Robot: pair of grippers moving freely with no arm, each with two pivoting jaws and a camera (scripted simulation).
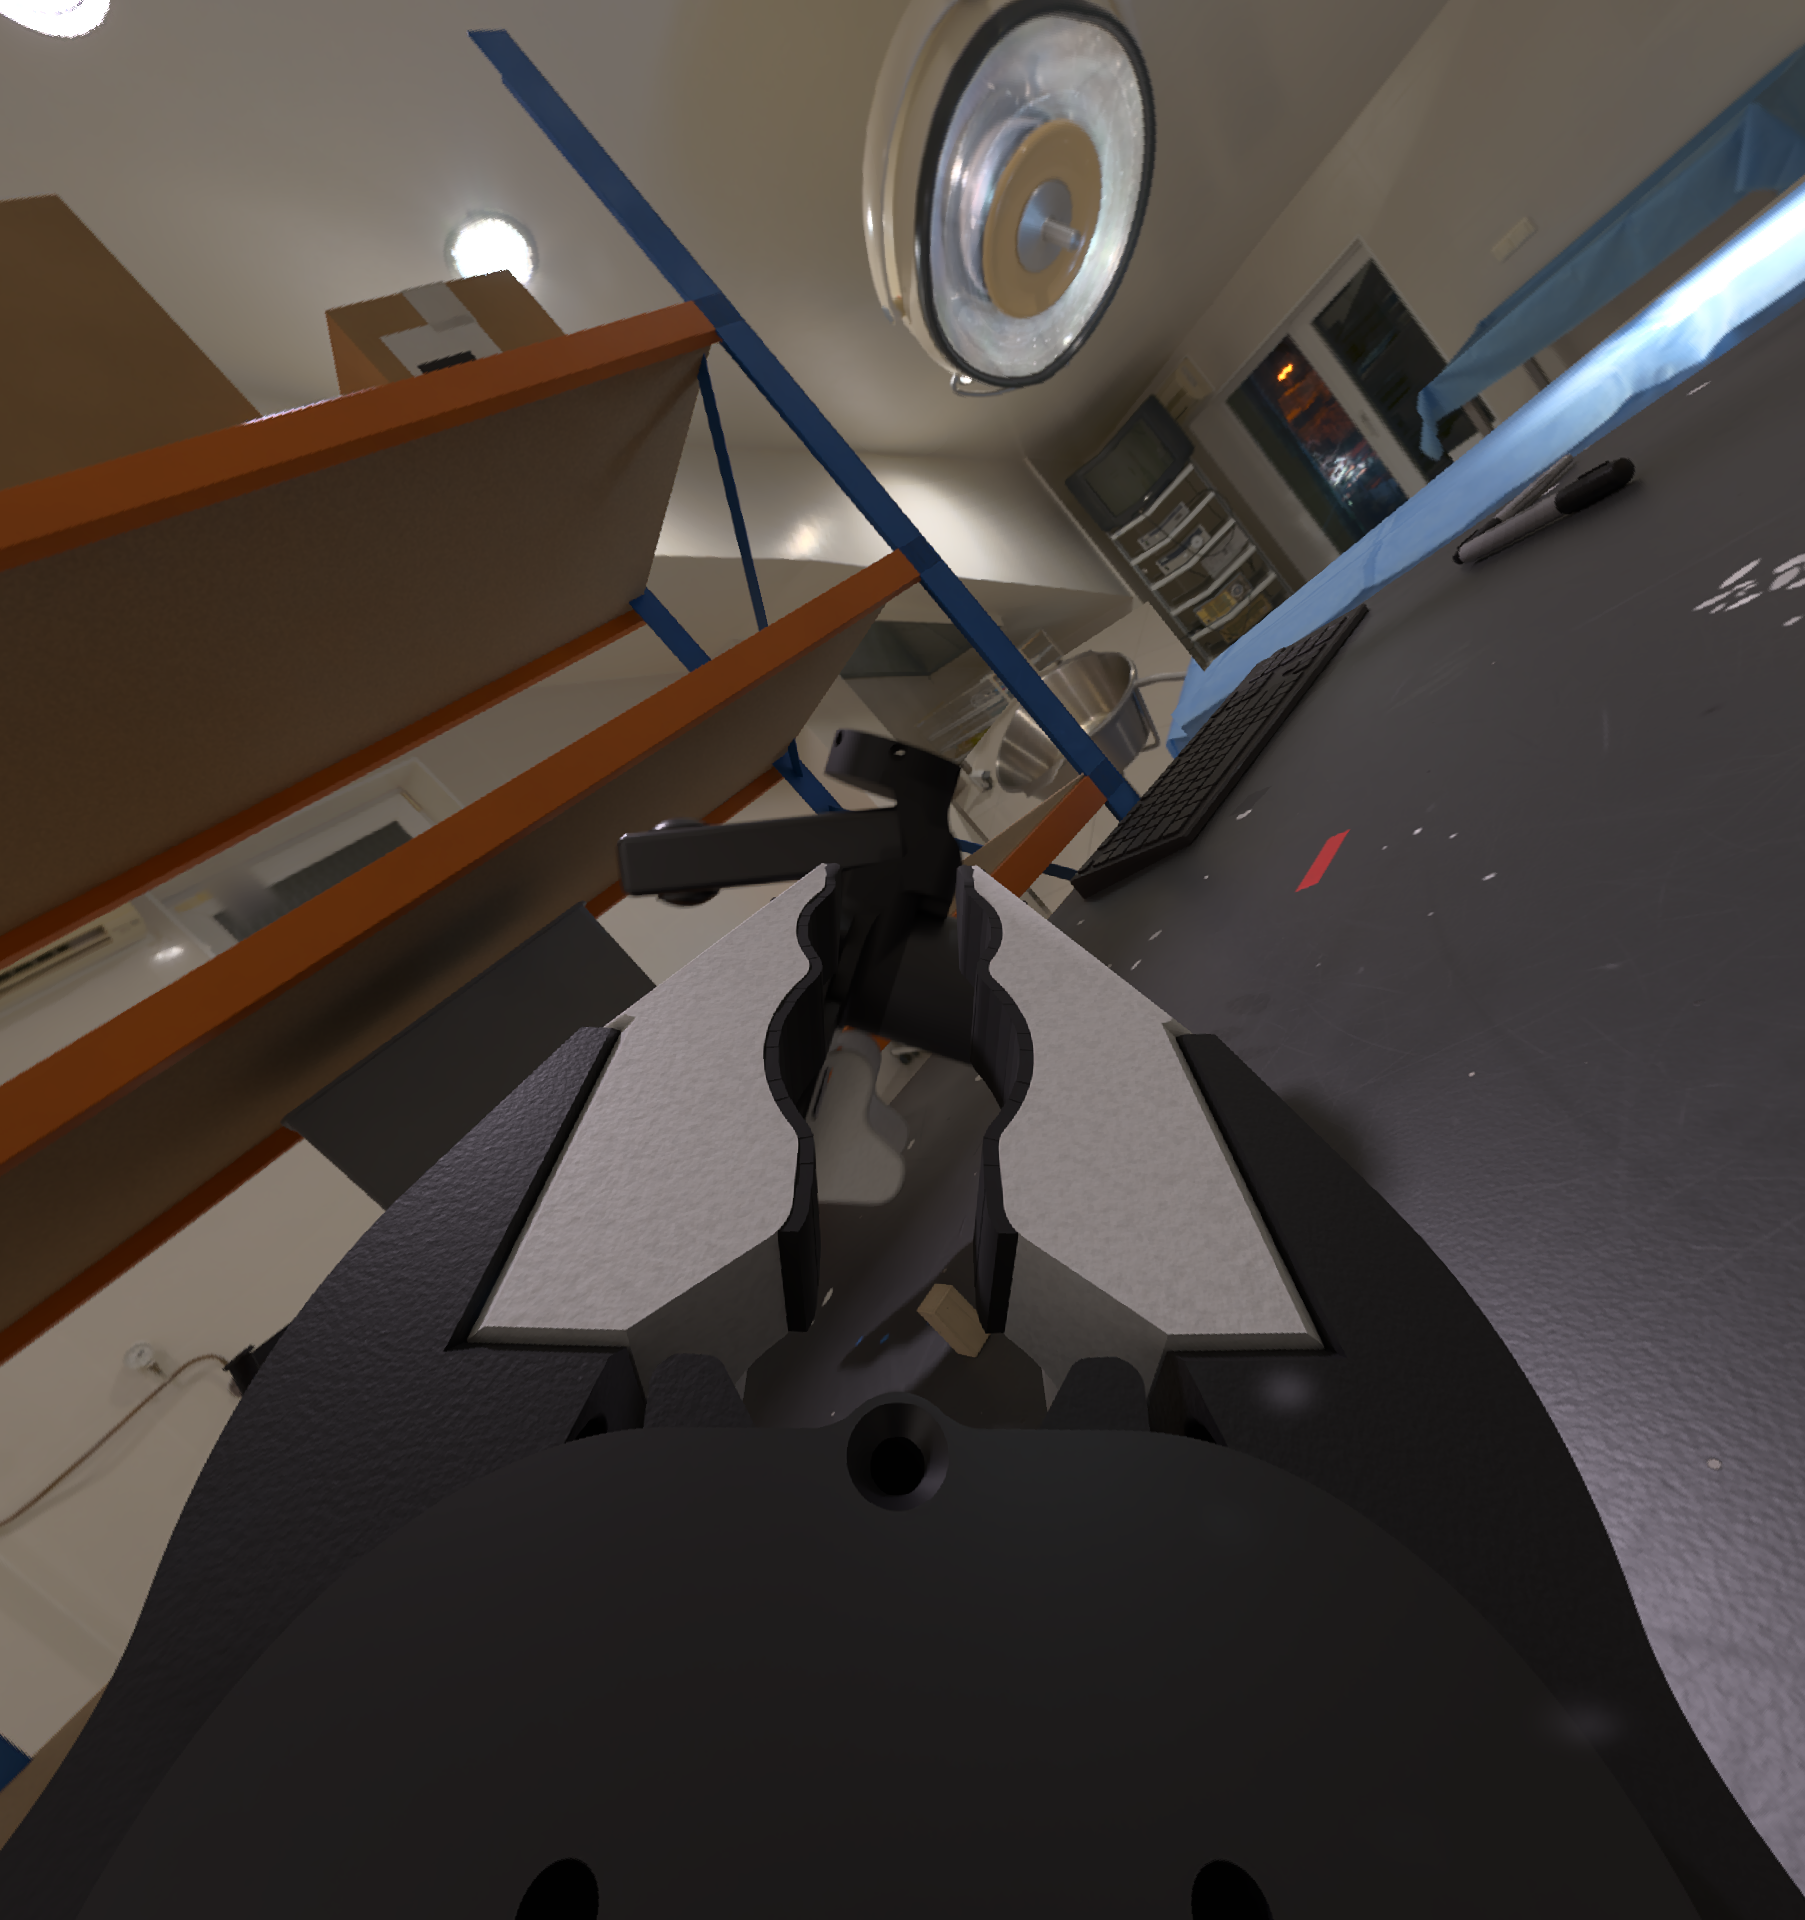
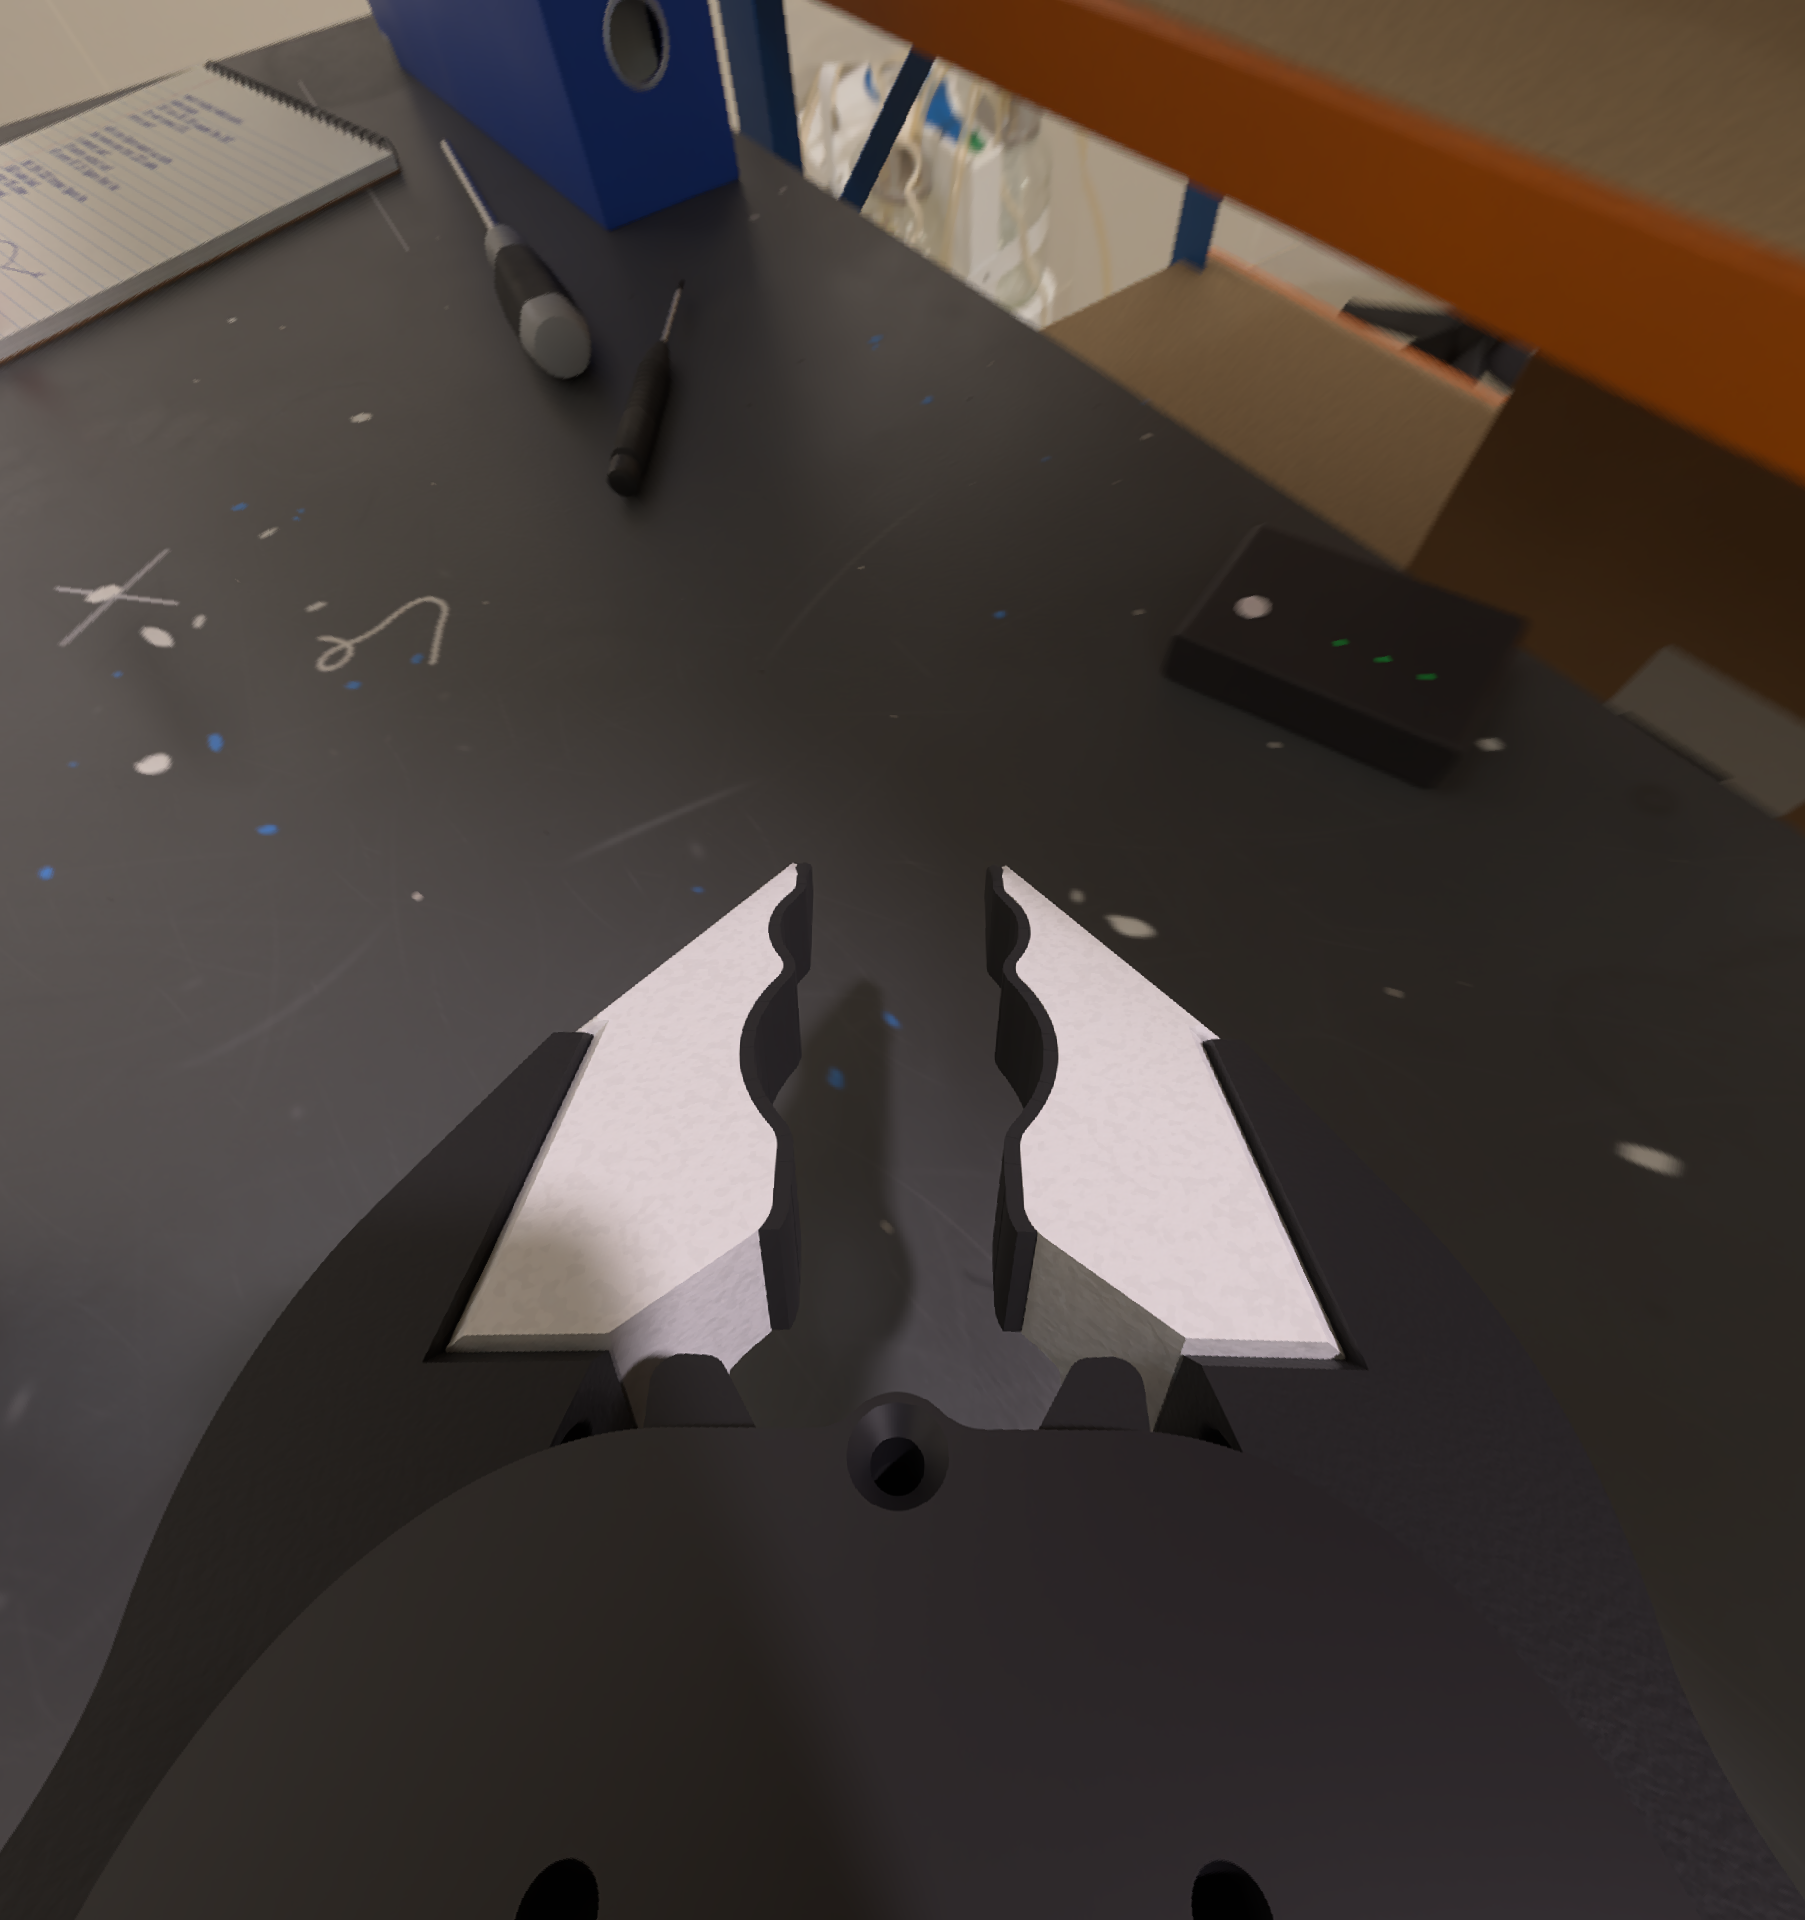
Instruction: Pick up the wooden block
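The wooden block point(image 1: 952, 1322) is a small tan piece. It shows only in the left wrist view, low in the gap between my fingers near the right finger's base, lying on the dark table point(image 1: 1500, 1039). My left gripper point(image 1: 898, 875) is open and empty, strongly tilted, with nothing touching its white fingers point(image 1: 690, 1122). The black body of the other gripper point(image 1: 877, 805) shows just beyond its tips. My right gripper point(image 2: 898, 875) is open and empty above the speckled dark table point(image 2: 565, 935). No block shows in the right wrist view.
A black keyboard point(image 1: 1220, 743), markers point(image 1: 1542, 509) and a red tape mark point(image 1: 1322, 860) lie on the table. Orange and blue shelving point(image 1: 358, 436) stands beside it. Two screwdrivers point(image 2: 539, 301), a blue file box point(image 2: 586, 94), a notepad point(image 2: 129, 197) and a black box point(image 2: 1345, 655) lie ahead of the right gripper.
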